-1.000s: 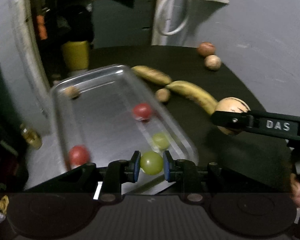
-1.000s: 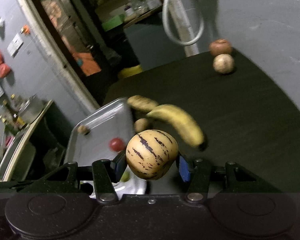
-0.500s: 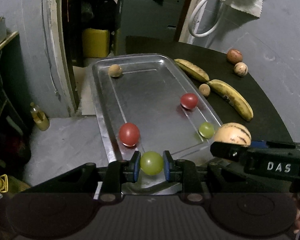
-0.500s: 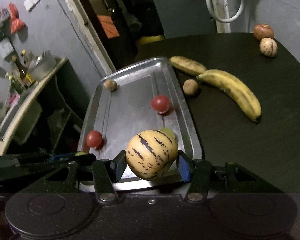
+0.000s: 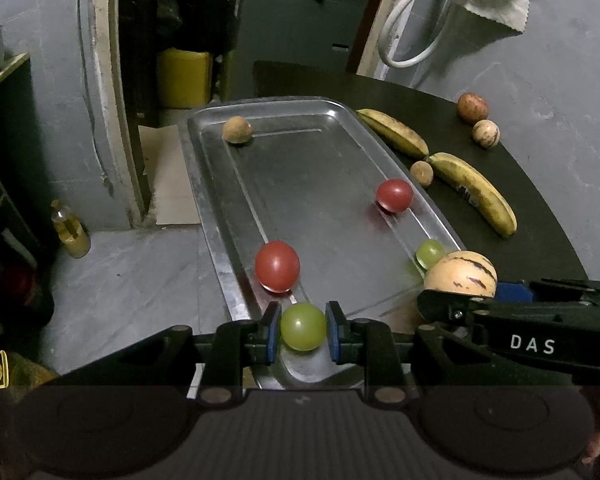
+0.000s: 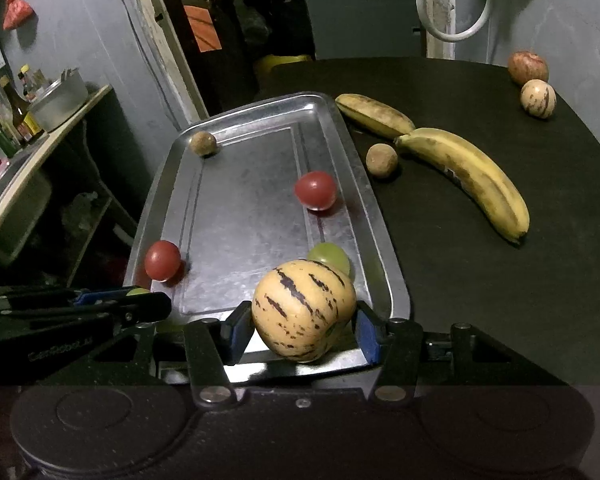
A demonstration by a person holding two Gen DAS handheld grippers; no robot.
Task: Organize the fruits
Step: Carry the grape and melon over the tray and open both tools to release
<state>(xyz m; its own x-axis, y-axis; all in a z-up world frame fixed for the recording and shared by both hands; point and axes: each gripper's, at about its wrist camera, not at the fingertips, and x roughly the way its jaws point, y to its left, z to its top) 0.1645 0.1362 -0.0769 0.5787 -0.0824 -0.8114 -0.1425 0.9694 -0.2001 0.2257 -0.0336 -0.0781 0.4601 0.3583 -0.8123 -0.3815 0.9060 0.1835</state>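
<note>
The task is judged partly done: four fruits already lie in the metal tray [image 6: 384,240], two are carried over its near end, and six are left on the black table [image 6: 480,300]. The left gripper [image 5: 303,332] is clamped on a green round fruit [image 5: 303,326], held at 6 o'clock over the tray's near rim. The right gripper [image 6: 300,328] is clenched on a striped pepino melon [image 6: 303,312], held over the tray's near right corner, at about 5 o'clock. In the tray are counted two red tomatoes, one [image 6: 315,189] at 3 o'clock by the right wall and one [image 6: 163,260] at 8 o'clock by the left wall; one green fruit [image 6: 332,256] at 5 o'clock, partly hidden behind the melon; and one small brown fruit [image 6: 203,143] at 11 o'clock in the far left corner. On the table, to the right of the tray, are counted two bananas [image 6: 468,176] lying end to end, one small brown fruit [image 6: 381,160] just beside them, and, well apart at 1 o'clock, one reddish apple-like fruit [image 6: 527,67] next to a second, smaller pepino melon [image 6: 537,98].
</note>
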